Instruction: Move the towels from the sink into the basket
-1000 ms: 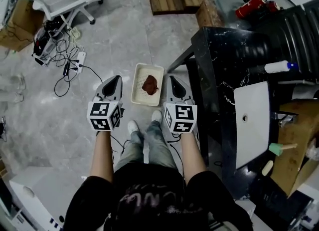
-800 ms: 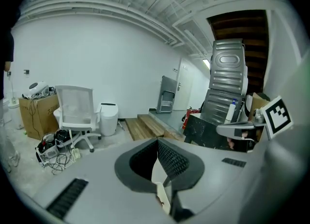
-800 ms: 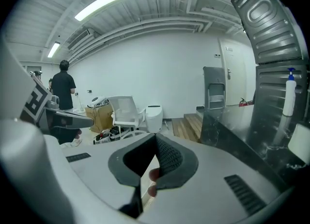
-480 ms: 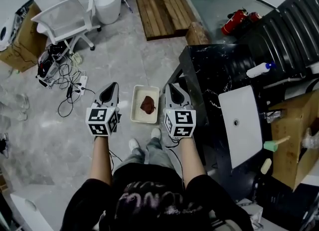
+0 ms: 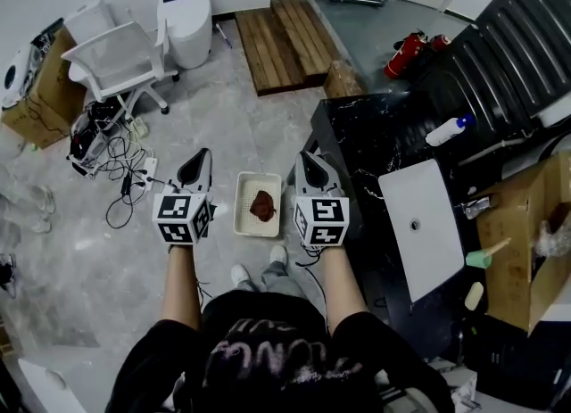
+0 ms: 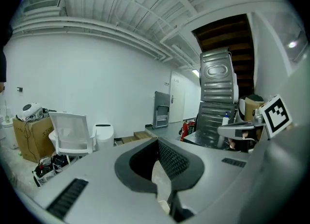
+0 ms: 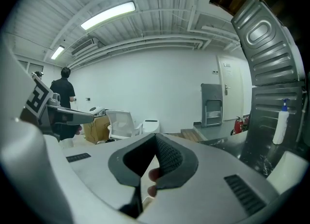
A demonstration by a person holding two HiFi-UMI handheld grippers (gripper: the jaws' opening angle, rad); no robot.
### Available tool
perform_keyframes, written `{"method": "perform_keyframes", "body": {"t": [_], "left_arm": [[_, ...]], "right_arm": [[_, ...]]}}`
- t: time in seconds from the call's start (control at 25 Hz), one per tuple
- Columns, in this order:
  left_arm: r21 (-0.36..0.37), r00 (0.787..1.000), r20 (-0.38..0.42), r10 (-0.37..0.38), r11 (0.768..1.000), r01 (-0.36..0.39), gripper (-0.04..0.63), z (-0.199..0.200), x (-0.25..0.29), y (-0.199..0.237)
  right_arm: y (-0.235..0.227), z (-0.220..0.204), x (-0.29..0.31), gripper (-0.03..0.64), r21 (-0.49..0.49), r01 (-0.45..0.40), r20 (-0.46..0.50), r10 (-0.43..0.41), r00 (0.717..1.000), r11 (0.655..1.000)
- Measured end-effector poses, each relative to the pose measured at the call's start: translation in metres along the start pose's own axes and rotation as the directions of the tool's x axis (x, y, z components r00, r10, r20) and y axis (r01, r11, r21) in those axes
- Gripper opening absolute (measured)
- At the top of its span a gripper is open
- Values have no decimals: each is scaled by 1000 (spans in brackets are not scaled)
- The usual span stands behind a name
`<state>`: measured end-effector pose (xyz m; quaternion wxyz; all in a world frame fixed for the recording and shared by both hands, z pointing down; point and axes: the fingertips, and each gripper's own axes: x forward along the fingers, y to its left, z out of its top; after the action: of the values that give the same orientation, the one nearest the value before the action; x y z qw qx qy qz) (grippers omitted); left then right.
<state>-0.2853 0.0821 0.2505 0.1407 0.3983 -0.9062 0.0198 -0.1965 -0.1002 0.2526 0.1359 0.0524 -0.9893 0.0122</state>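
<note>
A white slotted basket [image 5: 245, 217] stands on the floor between my two grippers, with a dark red towel [image 5: 261, 204] lying in it. My left gripper [image 5: 202, 154] hangs to the left of the basket, well above the floor, jaws together and empty; its tips [image 6: 157, 141] meet in the left gripper view. On the basket's right, my right gripper [image 5: 304, 158] is at the same height, also shut on nothing [image 7: 156, 137]. The white sink [image 5: 428, 242] is set in the black counter [image 5: 357, 135] at the right and shows only its drain.
A spray bottle [image 5: 443, 131] lies on the counter. Two red fire extinguishers [image 5: 406, 50] and a wooden pallet [image 5: 281, 32] are beyond. A white chair [image 5: 120, 54], cables [image 5: 116, 148] and a cardboard box [image 5: 40, 90] are at left. A person [image 7: 63, 92] stands far off.
Both grippers have risen together, staying shut and either side of the basket. The head view has lifted too, so the basket with its towel looks smaller and farther below.
</note>
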Motion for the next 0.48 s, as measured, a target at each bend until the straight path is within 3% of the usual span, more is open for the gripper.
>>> {"method": "perform_keyframes", "body": {"t": [0.48], "left_arm": [[25, 996, 94, -5, 1000, 2, 15, 37, -29, 5]], "right_arm": [[16, 35, -19, 12, -36, 10, 74, -7, 997, 999]]}}
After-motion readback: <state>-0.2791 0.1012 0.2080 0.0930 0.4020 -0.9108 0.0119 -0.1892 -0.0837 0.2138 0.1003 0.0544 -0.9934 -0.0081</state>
